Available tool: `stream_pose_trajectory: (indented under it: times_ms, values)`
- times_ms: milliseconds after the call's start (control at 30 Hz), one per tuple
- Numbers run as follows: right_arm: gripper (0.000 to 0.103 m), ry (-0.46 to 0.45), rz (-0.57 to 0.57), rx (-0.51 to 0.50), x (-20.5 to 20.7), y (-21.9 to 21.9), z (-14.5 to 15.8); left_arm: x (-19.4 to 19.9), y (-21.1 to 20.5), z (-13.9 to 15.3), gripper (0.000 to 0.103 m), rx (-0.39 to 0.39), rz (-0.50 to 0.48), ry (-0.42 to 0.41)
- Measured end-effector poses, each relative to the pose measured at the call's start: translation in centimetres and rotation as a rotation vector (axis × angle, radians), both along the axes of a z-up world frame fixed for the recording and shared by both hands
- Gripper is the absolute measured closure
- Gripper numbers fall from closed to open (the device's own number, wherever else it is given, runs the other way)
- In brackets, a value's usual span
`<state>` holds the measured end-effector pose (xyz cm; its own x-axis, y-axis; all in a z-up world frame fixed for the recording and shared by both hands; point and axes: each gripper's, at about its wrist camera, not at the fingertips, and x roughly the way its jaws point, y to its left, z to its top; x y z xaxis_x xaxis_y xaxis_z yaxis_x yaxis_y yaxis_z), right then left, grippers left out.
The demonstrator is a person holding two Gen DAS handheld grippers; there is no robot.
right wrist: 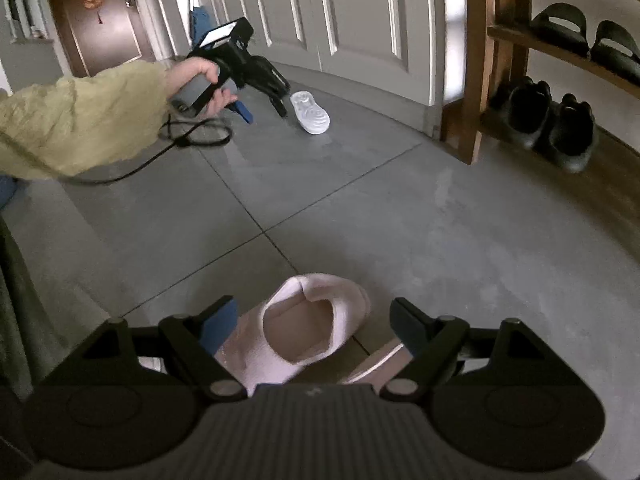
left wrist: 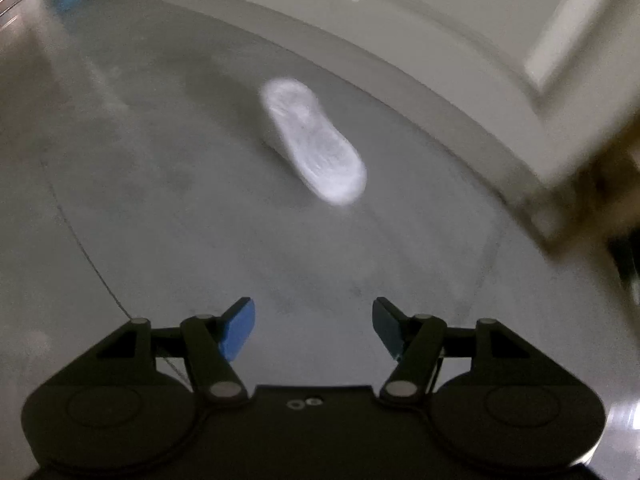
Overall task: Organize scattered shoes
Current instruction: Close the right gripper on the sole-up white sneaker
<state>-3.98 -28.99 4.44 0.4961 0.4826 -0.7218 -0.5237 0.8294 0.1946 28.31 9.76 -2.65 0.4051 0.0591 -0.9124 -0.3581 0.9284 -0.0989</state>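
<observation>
A white shoe (left wrist: 314,142) lies sole up on the grey floor, ahead of my left gripper (left wrist: 314,330), which is open and empty; the left view is blurred. The right wrist view shows the same white shoe (right wrist: 310,112) near the door, with the left gripper (right wrist: 276,102) just left of it. A pink slipper (right wrist: 304,330) lies on the floor between the open fingers of my right gripper (right wrist: 316,330). A second pink slipper's edge (right wrist: 380,362) shows beside it.
A wooden shoe rack (right wrist: 476,92) stands at right with black shoes (right wrist: 548,124) on the bottom and black sandals (right wrist: 584,40) above. White panelled doors (right wrist: 348,12) run along the back. A black cable (right wrist: 192,140) trails on the tiled floor.
</observation>
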Motion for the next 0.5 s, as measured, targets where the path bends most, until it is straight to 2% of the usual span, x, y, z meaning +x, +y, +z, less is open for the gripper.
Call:
stream_pose_trajectory:
  times_ms: [67,167,300,367,467,500]
  values:
    - [0.017,0.01,-0.027,-0.025,0.7,0.8,0.5,0.9,1.0,0.0,0.038,0.017,0.024,-0.013]
    - [0.017,0.04,-0.115,-0.05,2.8,2.3,1.3,2.5,1.0,-1.1,0.038,0.108,0.029,-0.013]
    - [0.016,0.034,-0.187,-0.078,6.5,6.1,2.3,3.5,0.3,-2.8,0.038,0.133,0.053,0.002]
    - [0.014,0.03,-0.174,-0.125,8.5,8.4,2.4,2.8,-1.3,-3.1,0.038,0.158,0.044,-0.021]
    - [0.009,-0.034,-0.029,-0.189,11.7,11.9,1.9,1.5,-3.8,-3.1,0.038,0.279,-0.092,-0.067]
    - [0.009,-0.075,0.012,-0.205,12.7,12.7,1.4,1.0,-2.9,-2.8,0.037,0.319,-0.103,-0.073]
